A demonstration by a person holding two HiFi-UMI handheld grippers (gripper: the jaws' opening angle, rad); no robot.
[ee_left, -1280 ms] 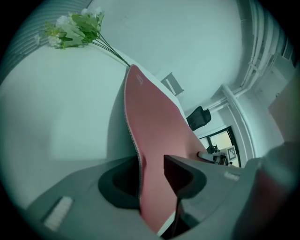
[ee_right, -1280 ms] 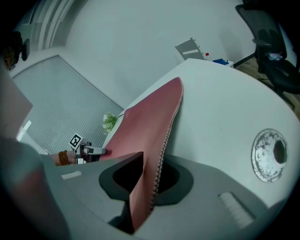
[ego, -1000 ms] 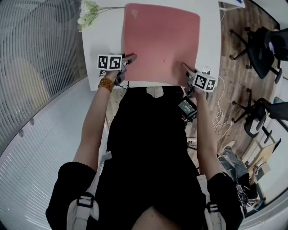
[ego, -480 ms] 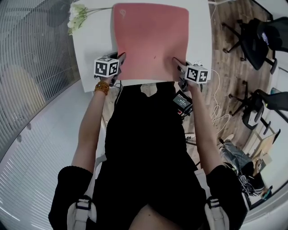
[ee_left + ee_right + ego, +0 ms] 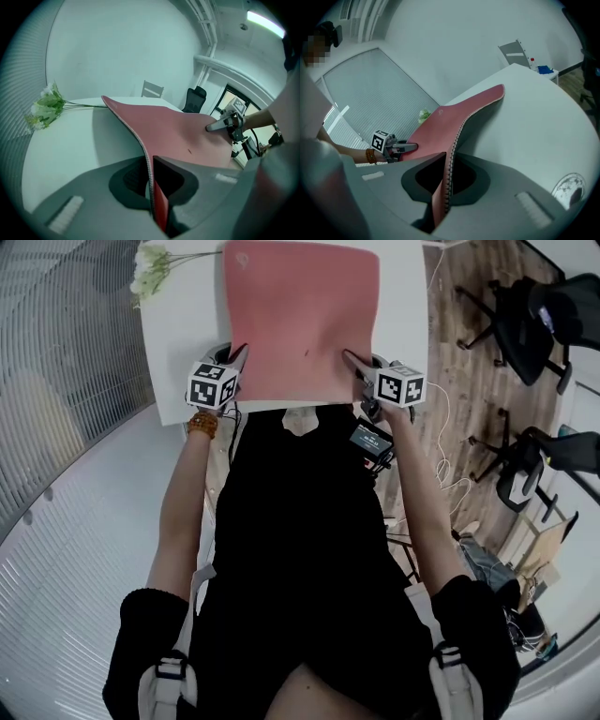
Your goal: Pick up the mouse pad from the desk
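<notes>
A large pink mouse pad (image 5: 300, 320) is held over the white desk (image 5: 178, 334), its near edge raised. My left gripper (image 5: 239, 354) is shut on the pad's near left edge, and the pad's stitched edge (image 5: 149, 164) runs between its jaws. My right gripper (image 5: 352, 359) is shut on the near right edge, with the pad (image 5: 454, 131) curving away from it towards the far end. Each gripper shows in the other's view: the right gripper (image 5: 213, 126) and the left gripper (image 5: 410, 146).
White flowers with green stems (image 5: 150, 268) lie on the desk's far left corner. Office chairs (image 5: 525, 306) stand on the wooden floor at the right. Cables (image 5: 450, 456) hang beside the desk. A ribbed glass wall (image 5: 66, 352) runs along the left.
Both grippers have drawn closer together and slightly up in the head view, and the pad has come along with them, its near edge lifting off the desk.
</notes>
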